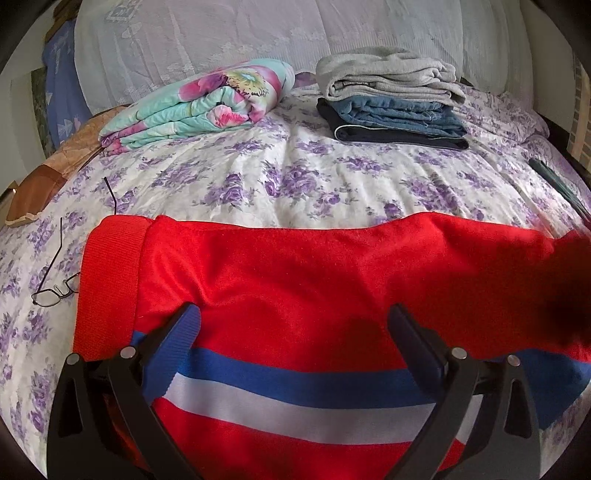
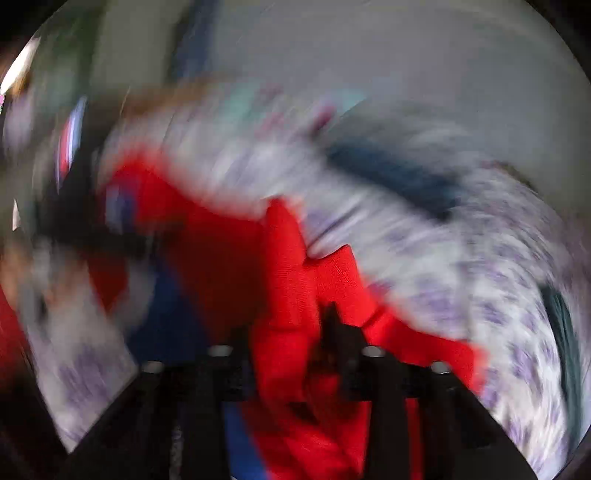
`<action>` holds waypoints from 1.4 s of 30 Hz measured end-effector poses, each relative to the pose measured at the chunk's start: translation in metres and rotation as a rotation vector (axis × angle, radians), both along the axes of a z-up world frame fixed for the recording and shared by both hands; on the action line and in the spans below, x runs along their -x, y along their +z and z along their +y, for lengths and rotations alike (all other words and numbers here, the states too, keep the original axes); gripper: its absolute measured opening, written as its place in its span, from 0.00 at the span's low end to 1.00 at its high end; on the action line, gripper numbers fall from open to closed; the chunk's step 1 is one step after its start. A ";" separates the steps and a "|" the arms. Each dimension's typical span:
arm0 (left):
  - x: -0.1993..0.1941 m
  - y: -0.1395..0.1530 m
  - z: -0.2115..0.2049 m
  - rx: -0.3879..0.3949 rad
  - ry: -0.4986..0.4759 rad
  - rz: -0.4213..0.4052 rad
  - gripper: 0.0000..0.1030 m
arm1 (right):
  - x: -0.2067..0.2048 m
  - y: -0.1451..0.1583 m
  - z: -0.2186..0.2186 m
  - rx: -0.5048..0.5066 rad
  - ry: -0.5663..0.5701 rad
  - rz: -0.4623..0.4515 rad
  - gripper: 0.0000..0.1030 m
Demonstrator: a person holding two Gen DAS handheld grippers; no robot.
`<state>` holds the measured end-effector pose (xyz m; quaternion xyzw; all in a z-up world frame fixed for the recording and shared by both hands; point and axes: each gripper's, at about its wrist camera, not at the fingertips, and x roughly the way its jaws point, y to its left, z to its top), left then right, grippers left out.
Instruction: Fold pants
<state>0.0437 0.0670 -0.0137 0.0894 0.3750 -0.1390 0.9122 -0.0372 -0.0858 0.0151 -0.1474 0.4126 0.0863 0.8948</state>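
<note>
**Red pants across a flowered bed**

Red pants (image 1: 295, 295) with a blue and white side stripe lie spread over the purple-flowered bedsheet (image 1: 288, 177). The left gripper (image 1: 291, 332) stands wide open over them, fingers touching the cloth. Beyond lie a folded floral quilt (image 1: 199, 103), a stack of folded clothes (image 1: 391, 99) and a lace-covered headboard (image 1: 258, 33); eyeglasses (image 1: 55, 288) rest left of the waistband. The right gripper (image 2: 295, 332), heavily blurred, has red fabric bunched between its narrowed fingers.
</note>
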 end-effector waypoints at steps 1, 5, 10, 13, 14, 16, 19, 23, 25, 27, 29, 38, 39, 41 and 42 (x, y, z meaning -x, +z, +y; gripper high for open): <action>0.000 0.000 0.000 0.001 0.001 0.000 0.96 | 0.000 -0.010 0.012 0.063 0.018 -0.004 0.53; 0.000 0.000 0.000 0.006 -0.001 0.001 0.96 | 0.020 0.017 0.005 -0.057 0.046 -0.047 0.63; 0.000 0.000 0.000 0.005 0.000 0.000 0.96 | 0.039 0.063 -0.027 -0.123 -0.038 -0.237 0.77; 0.000 0.000 0.001 0.004 0.000 0.001 0.96 | 0.023 0.057 -0.039 -0.090 -0.141 -0.267 0.79; 0.000 0.000 0.001 0.004 0.000 0.001 0.96 | 0.016 0.050 -0.041 -0.105 -0.151 -0.245 0.79; 0.000 0.000 0.000 0.001 0.001 0.002 0.96 | 0.001 0.023 -0.037 -0.132 -0.131 -0.135 0.83; 0.000 0.000 0.000 0.001 0.001 0.002 0.96 | -0.007 -0.002 -0.020 -0.074 -0.077 -0.011 0.90; 0.000 0.000 0.000 0.003 0.000 0.001 0.96 | 0.000 0.013 -0.022 -0.085 -0.074 -0.045 0.91; 0.000 -0.001 0.000 0.001 0.000 0.002 0.96 | 0.012 0.020 -0.019 -0.069 -0.061 -0.110 0.91; 0.000 0.000 0.000 0.001 0.000 0.002 0.96 | 0.024 0.029 -0.013 -0.062 -0.033 -0.148 0.96; 0.000 0.000 0.000 0.001 0.000 0.002 0.96 | 0.031 0.026 -0.007 -0.046 -0.022 -0.137 0.97; 0.000 0.000 0.001 0.002 -0.001 0.002 0.96 | 0.034 0.004 0.000 0.010 -0.001 -0.073 0.97; 0.000 0.000 0.000 0.001 -0.001 0.002 0.96 | 0.039 0.010 0.001 -0.001 0.009 -0.104 0.97; 0.000 0.000 0.000 0.000 0.000 0.002 0.96 | 0.043 0.018 0.003 -0.029 0.022 -0.142 0.97; 0.000 0.000 0.000 0.001 0.000 0.002 0.96 | 0.041 0.021 0.006 -0.040 0.030 -0.155 0.97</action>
